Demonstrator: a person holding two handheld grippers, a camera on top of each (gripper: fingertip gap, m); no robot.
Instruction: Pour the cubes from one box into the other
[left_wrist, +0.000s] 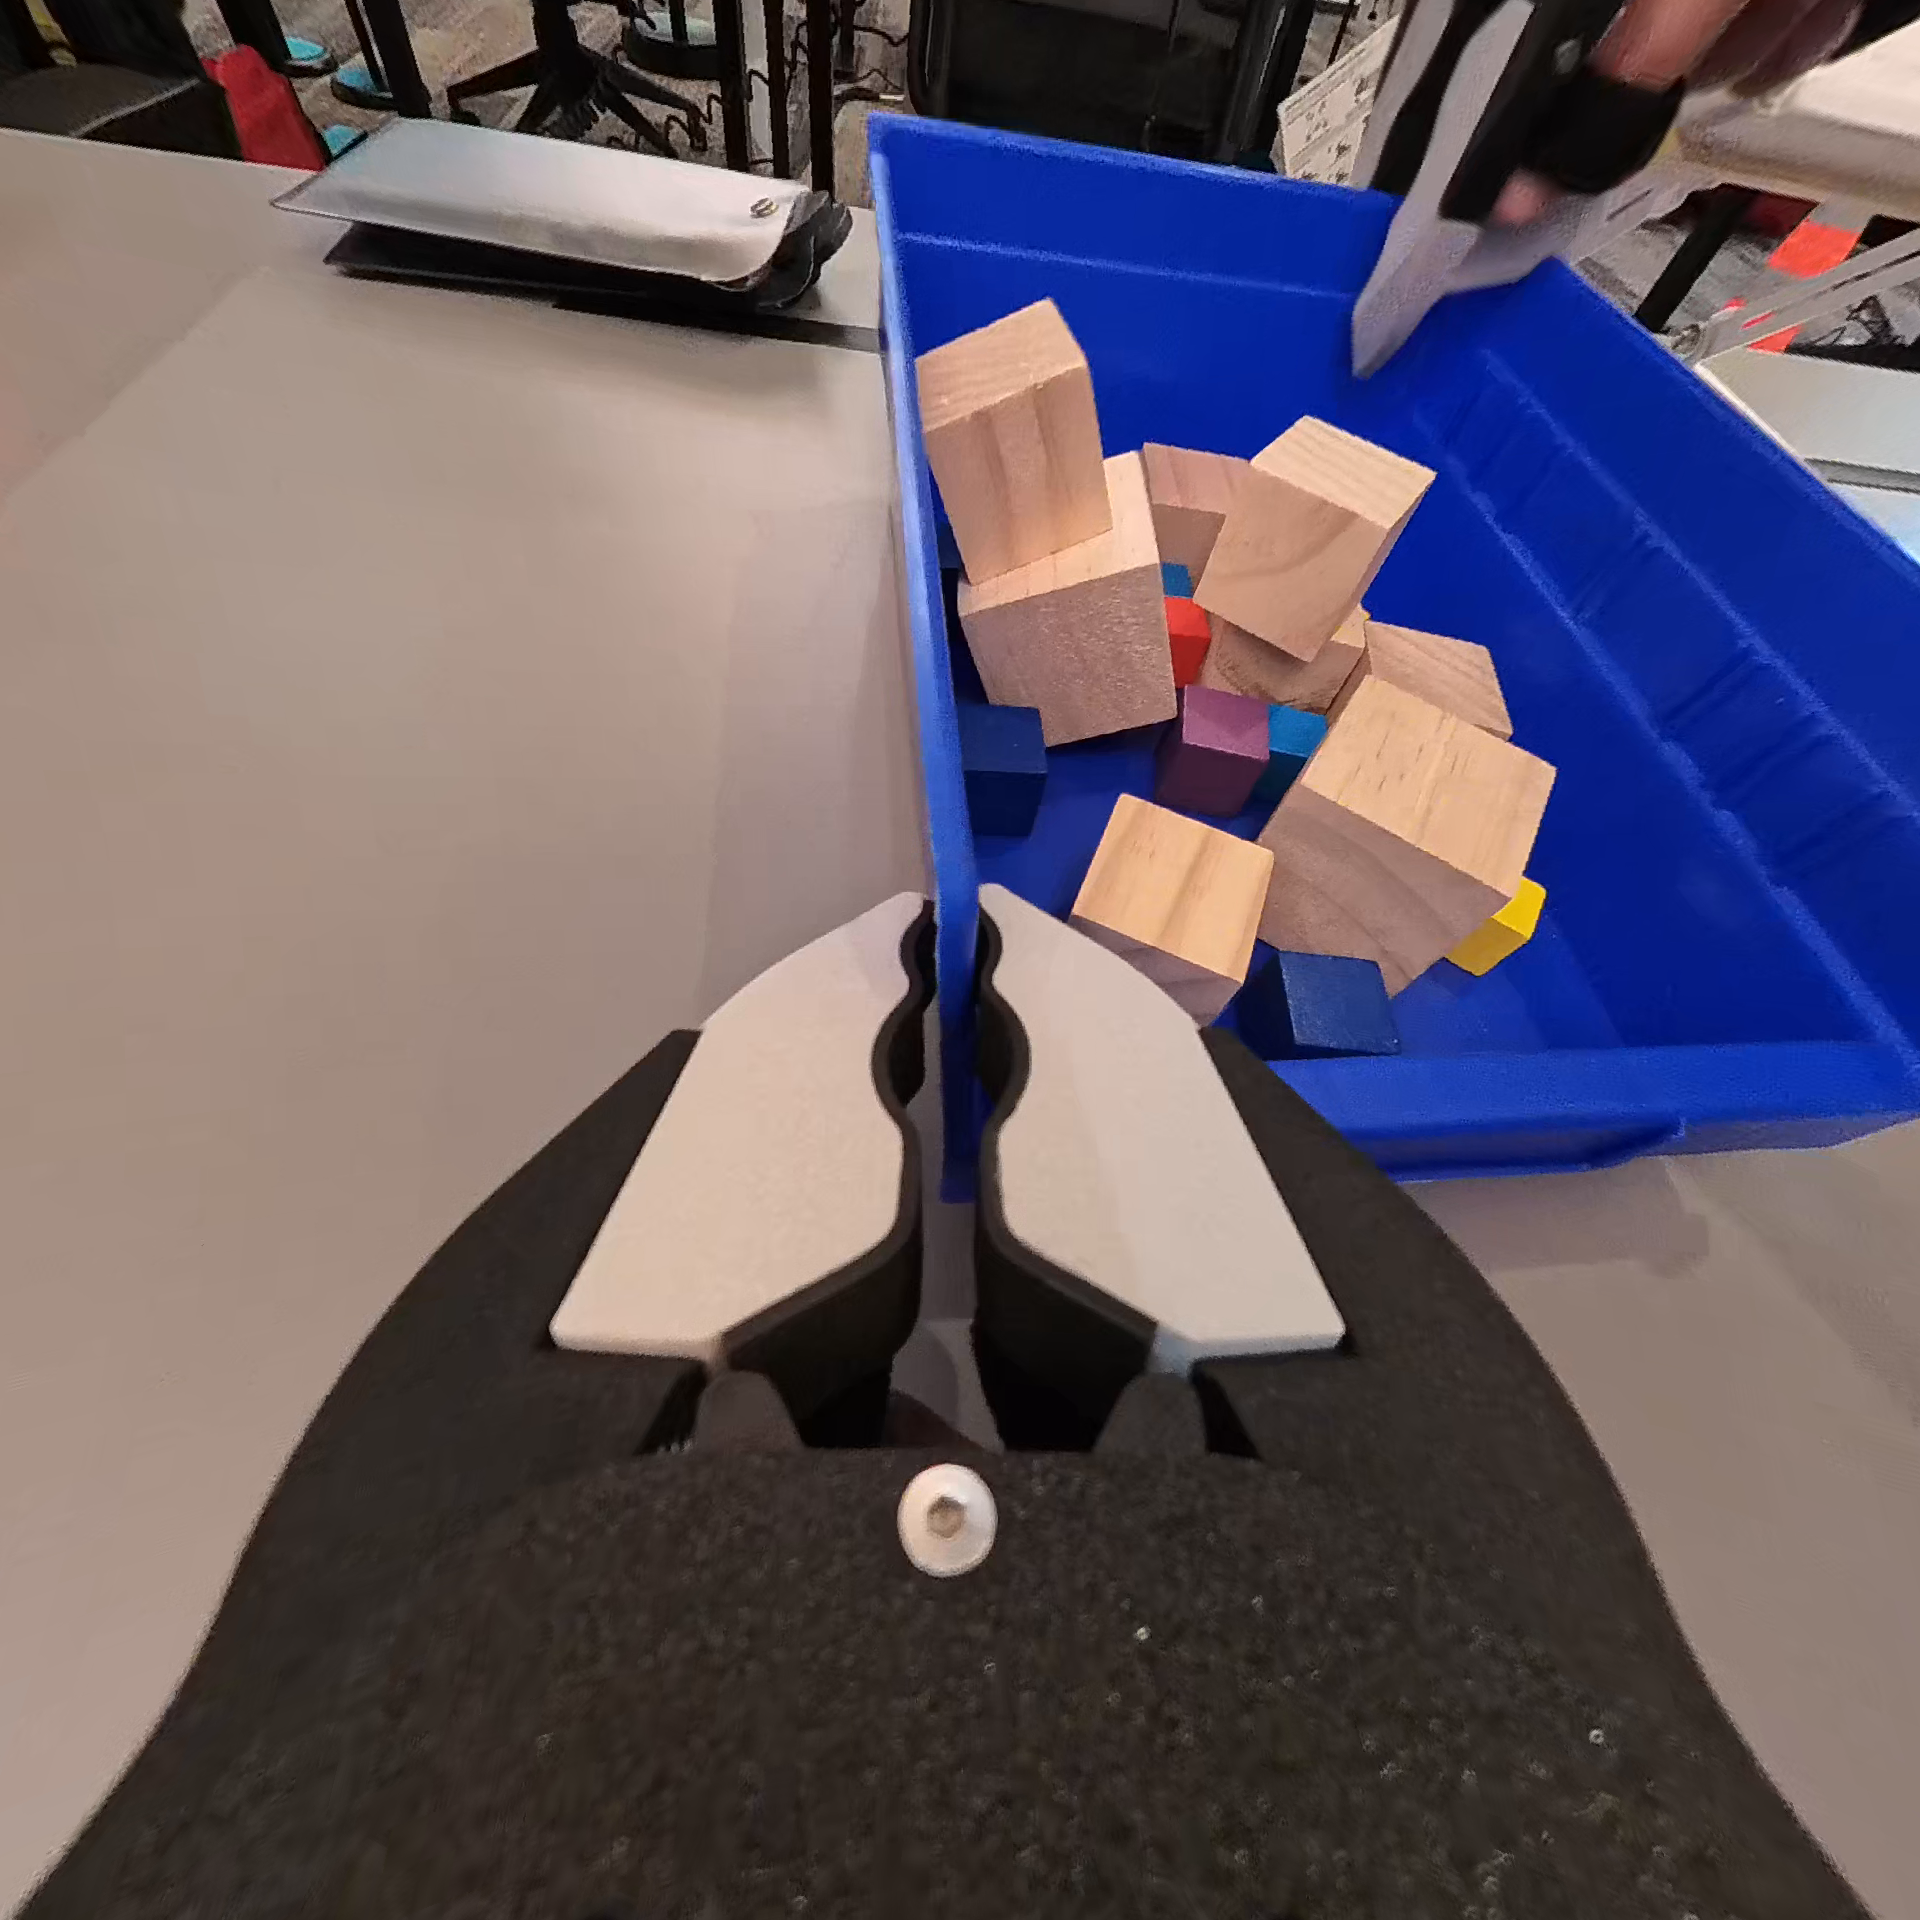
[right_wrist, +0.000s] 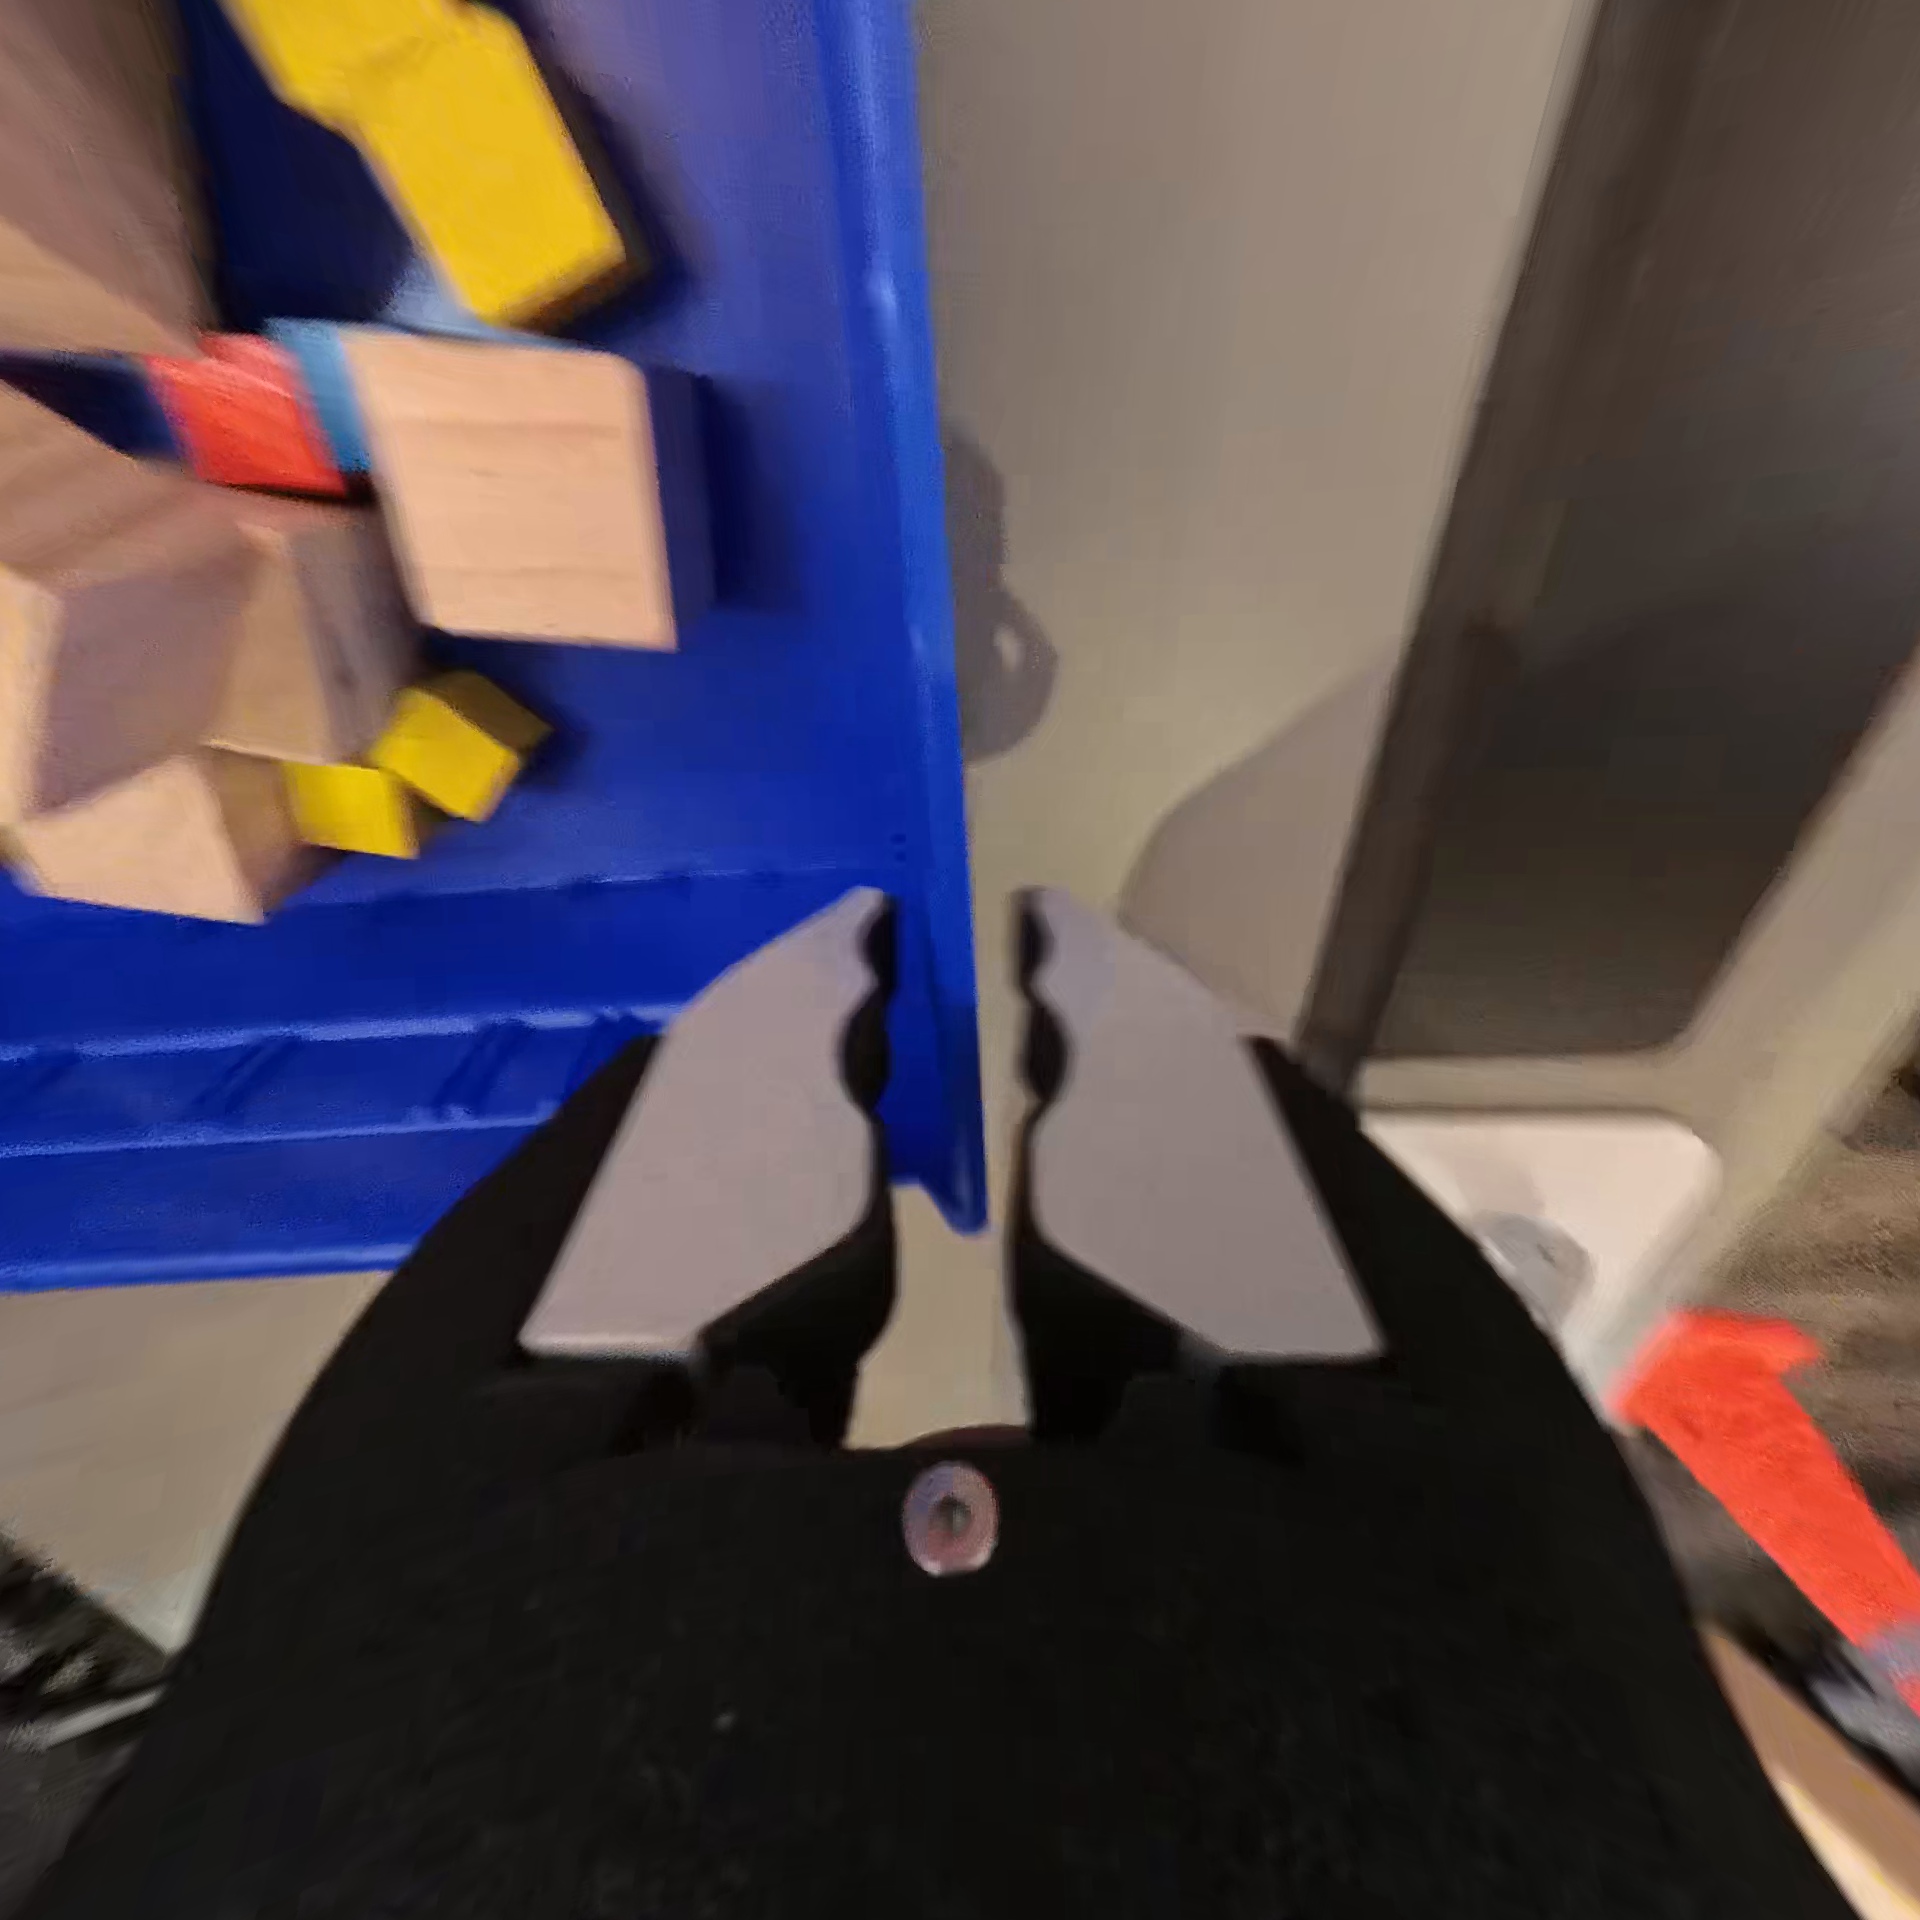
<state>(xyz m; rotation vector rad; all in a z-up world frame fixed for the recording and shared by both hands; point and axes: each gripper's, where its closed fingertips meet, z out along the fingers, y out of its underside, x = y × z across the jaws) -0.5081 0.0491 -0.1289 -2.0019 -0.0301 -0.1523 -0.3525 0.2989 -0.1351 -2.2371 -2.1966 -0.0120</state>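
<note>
A blue plastic box (left_wrist: 1662, 727) holds several large plain wooden cubes (left_wrist: 1403, 821) and small coloured ones, among them purple (left_wrist: 1216, 743) and yellow (left_wrist: 1501, 925). My left gripper (left_wrist: 954, 904) is shut on the box's left wall near its near corner. The right gripper's finger (left_wrist: 1423, 270) reaches over the far right wall. In the blurred right wrist view my right gripper (right_wrist: 954, 899) straddles a wall of the box (right_wrist: 790, 727), jaws nearly closed on it. Wooden cubes (right_wrist: 520, 488) and yellow cubes (right_wrist: 478, 177) lie piled inside. Only one box is in view.
The box sits on a grey table (left_wrist: 416, 727). A flat silver pouch on a black base (left_wrist: 561, 208) lies at the back left. Chair legs stand beyond the table. An orange-red object (right_wrist: 1745, 1455) shows low on the right, past the table edge.
</note>
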